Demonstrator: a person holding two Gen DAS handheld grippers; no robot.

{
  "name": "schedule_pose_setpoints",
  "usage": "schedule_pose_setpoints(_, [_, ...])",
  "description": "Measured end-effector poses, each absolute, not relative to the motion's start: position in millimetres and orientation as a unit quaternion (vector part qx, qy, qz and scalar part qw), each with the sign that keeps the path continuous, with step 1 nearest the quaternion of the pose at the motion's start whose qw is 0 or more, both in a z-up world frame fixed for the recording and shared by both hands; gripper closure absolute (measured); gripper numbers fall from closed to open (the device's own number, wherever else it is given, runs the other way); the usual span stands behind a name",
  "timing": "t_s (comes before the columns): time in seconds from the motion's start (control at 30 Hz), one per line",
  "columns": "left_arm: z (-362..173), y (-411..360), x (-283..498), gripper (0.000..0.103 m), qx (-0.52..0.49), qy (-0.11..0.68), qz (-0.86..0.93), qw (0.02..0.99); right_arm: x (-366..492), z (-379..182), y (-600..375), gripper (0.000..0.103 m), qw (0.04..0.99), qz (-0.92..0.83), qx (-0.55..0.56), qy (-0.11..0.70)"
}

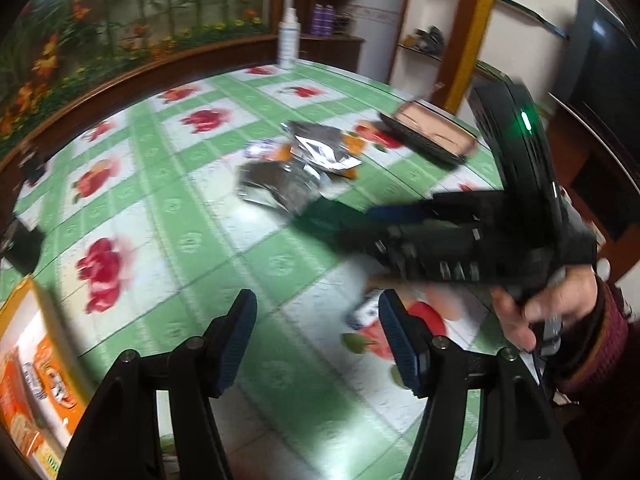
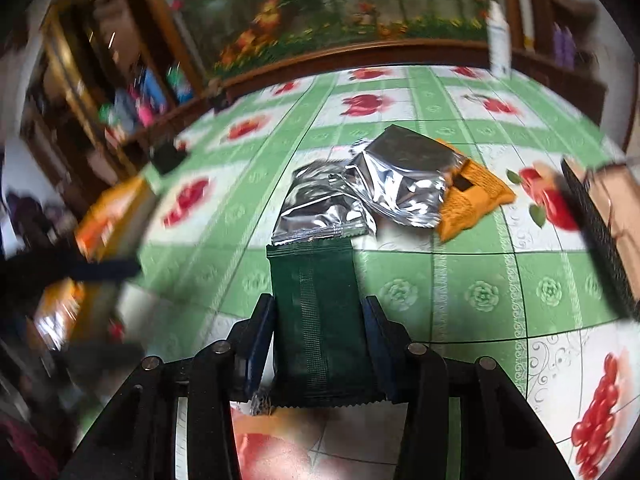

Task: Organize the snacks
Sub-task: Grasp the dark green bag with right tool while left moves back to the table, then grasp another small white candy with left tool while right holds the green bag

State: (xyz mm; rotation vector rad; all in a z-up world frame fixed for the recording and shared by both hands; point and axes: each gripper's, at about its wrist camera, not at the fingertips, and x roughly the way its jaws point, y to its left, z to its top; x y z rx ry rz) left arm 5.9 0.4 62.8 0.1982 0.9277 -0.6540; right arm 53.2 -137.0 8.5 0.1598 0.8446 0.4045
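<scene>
Both views are smeared by motion, worst at the left edge of the right wrist view and across the middle of the left wrist view, so I can read no print on any packet.

In my right wrist view the right gripper (image 2: 320, 332) has a dark green packet (image 2: 316, 320) between its fingers. The right pad lies against the packet's edge; on the left side I cannot tell whether the pad touches, so I cannot confirm a firm grip. The packet's near end is cut off by the gripper frame, and its far end overlaps the edge of a silver packet (image 2: 320, 208) lying on the surface (image 2: 480, 292).

A second silver packet (image 2: 404, 184) leans over the first and covers part of an orange packet (image 2: 476, 196), whose left half is hidden.

A dark tray (image 2: 604, 232) sits at the right edge, cropped by the frame. I see only a pale brown inside and cannot make out whether anything lies in it.

An orange box (image 2: 112, 220) lies at the left, partly hidden by the blurred tip of the other gripper.

In my left wrist view the left gripper (image 1: 316, 340) stands open over bare cloth with nothing between its fingers. The orange box (image 1: 36, 384) is cut off at the lower left corner. A hand (image 1: 540, 308) grips the other tool's handle at the right. A white bottle (image 1: 289, 40) stands at the far edge.
</scene>
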Motion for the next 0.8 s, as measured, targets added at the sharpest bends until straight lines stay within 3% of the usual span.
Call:
schedule_pose_setpoints(0.27, [29.0, -49.3, -7.2, 0.041, 0.169, 0.464, -0.323, 0.807, 56.4, 10.9, -148.9, 0.055, 0.888, 0.177, 0.117, 0.408])
schedule_pose_setpoints(0.33, [22.4, -53.1, -6.1, 0.057, 0.174, 0.470, -0.322, 0.803, 56.6, 10.5, -148.2, 0.055, 0.887, 0.177, 0.116, 0.411])
schedule_pose_setpoints(0.53, [19.4, -48.6, 3.4, 0.087, 0.160, 0.473, -0.309, 0.809, 59.4, 7.3, -147.4, 0.055, 0.884, 0.175, 0.108, 0.420])
schedule_pose_setpoints(0.8, [18.0, -25.0, 24.9, 0.091, 0.134, 0.481, -0.233, 0.834, 57.1, 2.8, -130.5, 0.054, 0.885, 0.175, 0.053, 0.428])
